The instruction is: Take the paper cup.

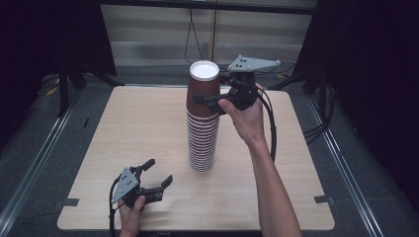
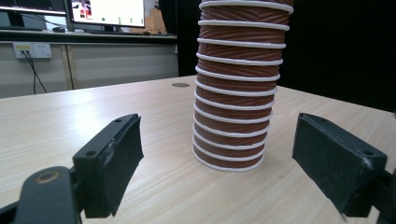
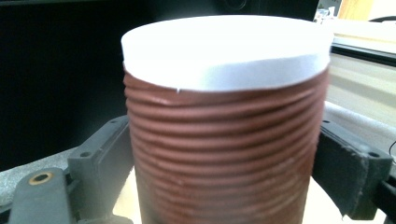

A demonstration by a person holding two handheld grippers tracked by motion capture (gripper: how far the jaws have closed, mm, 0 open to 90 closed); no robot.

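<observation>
Cup lift at the stack, centre of the table [image 1: 296,148].
My right gripper [image 1: 210,102] clamps the top cup [image 1: 203,89] of the cup stack [image 1: 202,140]; I judge a straight upward pull separates cleanly. My left gripper [image 1: 157,174], near the stack's base, stands spread, holding nothing.

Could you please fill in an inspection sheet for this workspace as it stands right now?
Surface: light wooden table, bare apart from the items below.
Job's things: tall stack of brown paper cups standing upside down mid-table; top cup with its white base up.
Clutter: nothing seen.
Grippers: right gripper closed on the top cup, a jaw on each side of it in the right gripper view; left gripper rests at the near left of the table, jaws spread and empty, facing the stack.
Cables: black cable trails from the right gripper; more leads hang behind the table.
Surroundings: dark curtains at both sides, grey floor, a monitor in the left gripper view.
</observation>
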